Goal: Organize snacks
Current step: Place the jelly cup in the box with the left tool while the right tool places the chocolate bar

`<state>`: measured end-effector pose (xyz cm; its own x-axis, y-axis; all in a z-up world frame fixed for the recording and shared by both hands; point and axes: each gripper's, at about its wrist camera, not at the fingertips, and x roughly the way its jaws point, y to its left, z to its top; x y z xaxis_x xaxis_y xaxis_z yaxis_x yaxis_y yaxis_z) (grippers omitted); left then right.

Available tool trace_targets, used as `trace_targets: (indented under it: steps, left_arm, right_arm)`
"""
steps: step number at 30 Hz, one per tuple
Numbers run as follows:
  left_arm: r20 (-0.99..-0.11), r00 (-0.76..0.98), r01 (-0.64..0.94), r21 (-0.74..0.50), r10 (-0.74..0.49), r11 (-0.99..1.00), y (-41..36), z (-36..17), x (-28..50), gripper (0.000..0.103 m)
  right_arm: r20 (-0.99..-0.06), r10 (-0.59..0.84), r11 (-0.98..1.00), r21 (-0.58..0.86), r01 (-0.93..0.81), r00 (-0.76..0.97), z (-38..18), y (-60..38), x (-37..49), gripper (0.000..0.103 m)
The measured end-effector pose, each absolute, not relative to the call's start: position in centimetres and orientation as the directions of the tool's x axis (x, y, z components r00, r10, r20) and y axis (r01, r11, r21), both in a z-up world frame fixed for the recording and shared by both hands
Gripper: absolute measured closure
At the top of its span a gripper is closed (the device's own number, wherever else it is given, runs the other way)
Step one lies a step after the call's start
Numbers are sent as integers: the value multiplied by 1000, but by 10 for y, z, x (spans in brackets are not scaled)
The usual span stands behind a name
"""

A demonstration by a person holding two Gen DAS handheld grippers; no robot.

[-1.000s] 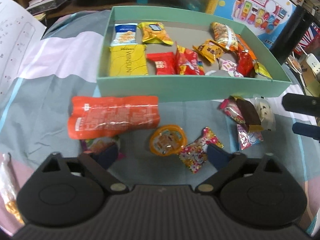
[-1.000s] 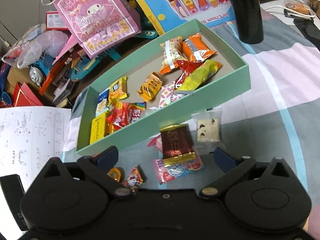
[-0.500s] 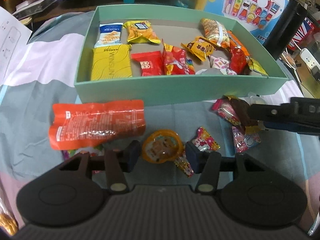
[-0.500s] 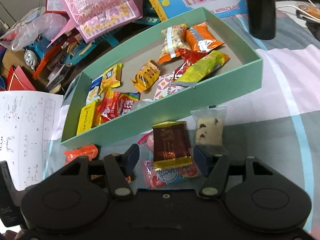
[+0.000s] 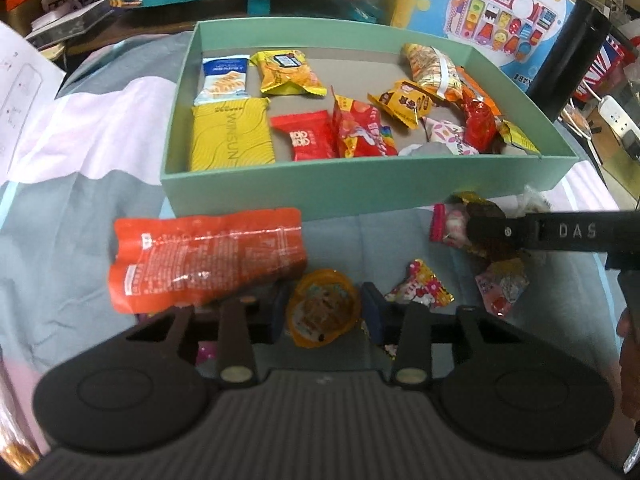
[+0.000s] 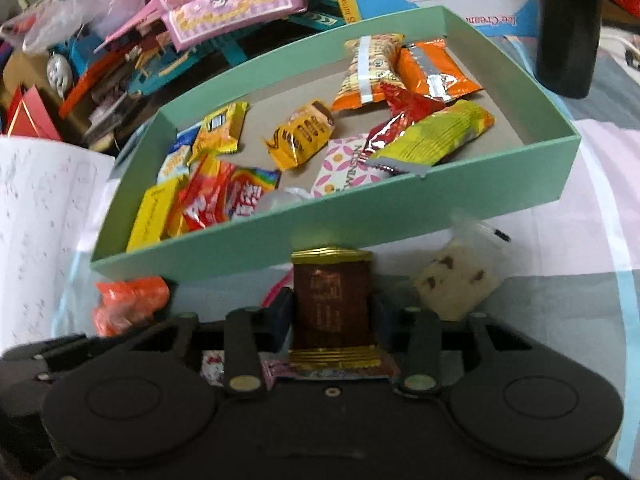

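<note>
Bottom centre of the left wrist view: left gripper (image 5: 323, 312) has just been closing, jaws now on both sides of the orange jelly cup (image 5: 323, 307), pads touching its rim, so it's grasping the cup. Cup sits on the grey-and-pink cloth (image 5: 72, 168), just below the green box (image 5: 360, 192). Long orange pouch (image 5: 208, 260) lies left of it and overlaps the left finger. Hello Kitty candy (image 5: 420, 289) is just right of the right finger, not in the grip. Right edge of that frame: the other tool's black bar crosses over a small pile of wrappers.

Bottom centre of the right wrist view: right gripper (image 6: 332, 314) also just been closing, jaws clenched on the brown gold-edged packet (image 6: 331, 304), pads against both long sides. Packet lies on a pink wrapper (image 6: 304, 369), just below the box's front wall. Clear-bagged cookie (image 6: 456, 280) is to the right, apart from the fingers. Box interior holds a spread of mixed snack packs.
</note>
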<state>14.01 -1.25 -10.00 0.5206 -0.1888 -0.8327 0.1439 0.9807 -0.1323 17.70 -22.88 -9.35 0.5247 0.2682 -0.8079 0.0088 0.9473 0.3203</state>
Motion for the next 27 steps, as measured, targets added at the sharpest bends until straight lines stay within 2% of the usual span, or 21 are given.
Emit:
trace_targets:
  steps: [10,18,27]
  left_arm:
    - [-833,508,131,-179,-221,975,-6,-92,125,65]
    - [-800,547,160,-189,-247,969,-9,-63,116,65]
    - [-748,611,174,-191,-258,966,-4,-20,156,65]
  right_arm:
    - [-779,284,934,357,23,558,-75,-236,158,66]
    - [-738,325,917,398,-8,591,-44,-235,144,66]
    - [-675,347,903,427,-39,651,-1,-231,177,66]
